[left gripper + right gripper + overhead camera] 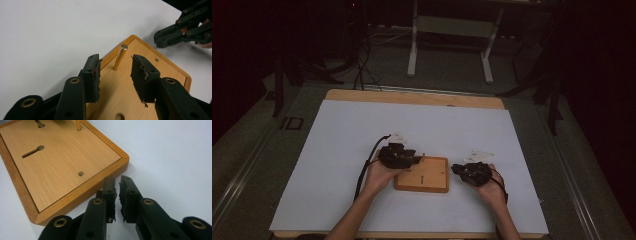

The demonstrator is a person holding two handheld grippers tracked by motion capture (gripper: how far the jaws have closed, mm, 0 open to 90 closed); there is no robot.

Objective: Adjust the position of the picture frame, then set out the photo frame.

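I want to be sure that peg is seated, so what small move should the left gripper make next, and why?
Probably draw the left gripper straight back from the peg. Its fingers stand apart on either side without touching it, and the peg stands upright in the board by itself, so nothing seems left to hold.

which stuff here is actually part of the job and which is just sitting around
Part of the job:
- wooden board
- brass pin standing upright in the board, between the left gripper's open jaws, untouched
- left gripper
- right gripper, jaws nearly closed, empty, beside the board's edge

Just around:
- white table cover
- white desk frame behind the table
- cables on the floor
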